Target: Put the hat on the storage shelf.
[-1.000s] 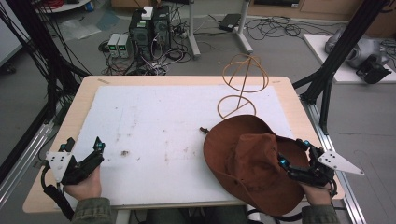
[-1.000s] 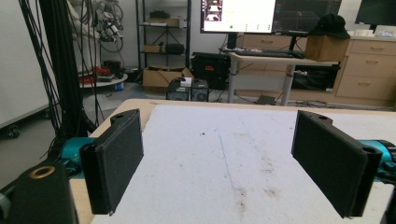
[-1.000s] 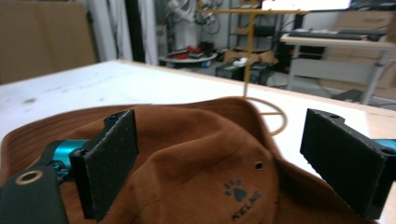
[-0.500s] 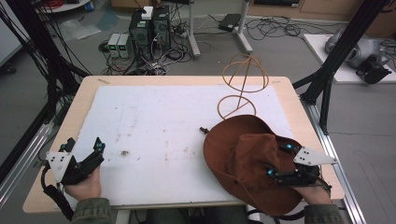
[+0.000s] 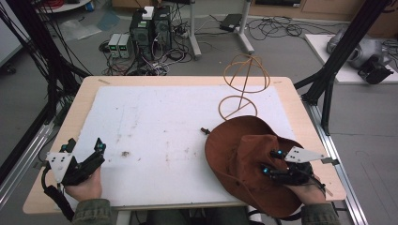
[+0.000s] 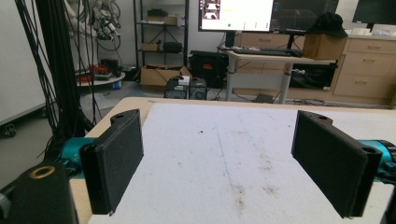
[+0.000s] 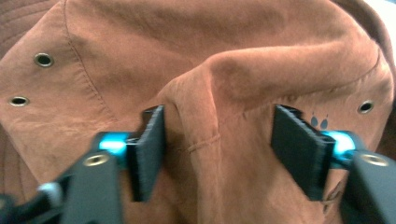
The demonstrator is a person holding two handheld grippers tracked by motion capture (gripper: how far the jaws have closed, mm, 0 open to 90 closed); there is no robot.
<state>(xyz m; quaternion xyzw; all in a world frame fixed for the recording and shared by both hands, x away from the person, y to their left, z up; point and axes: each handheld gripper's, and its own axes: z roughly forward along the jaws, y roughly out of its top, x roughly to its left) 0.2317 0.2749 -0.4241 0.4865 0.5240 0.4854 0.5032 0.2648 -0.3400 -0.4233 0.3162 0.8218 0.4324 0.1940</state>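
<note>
We see the right tongs (image 7: pixel 217 154) pressed down into the crown of a rust-brown, soft suede-like brimmed hat (image 7: pixel 233 60), and their jaws have just been closing in on it. In the right gripper view a raised fold of the crown stands between the two black pads; the left pad touches the fold's flank, while the right pad sits just beside the cloth, and we cannot tell whether it presses yet. Small metal eyelets dot the hat on both sides of the jaws.

In the high view the right tongs (image 5: pixel 273 163) lie on the near right part of the hat (image 5: pixel 230 150), with the person's right hand behind them at the desk's near edge. The hat rests at the near right corner of the white padded mat (image 5: pixel 155 122) that covers the wooden desk (image 5: pixel 75 108), its brim spreading out around the tongs and reaching over the near edge.

Just beyond the hat, a tan wire hat stand (image 5: pixel 244 86) rises from the mat.

Well apart, at the near left corner, the left tongs (image 5: pixel 87 157) hover with jaws wide apart and nothing between them; in the left gripper view (image 6: pixel 224 158) we look past them over the stained mat.
</note>
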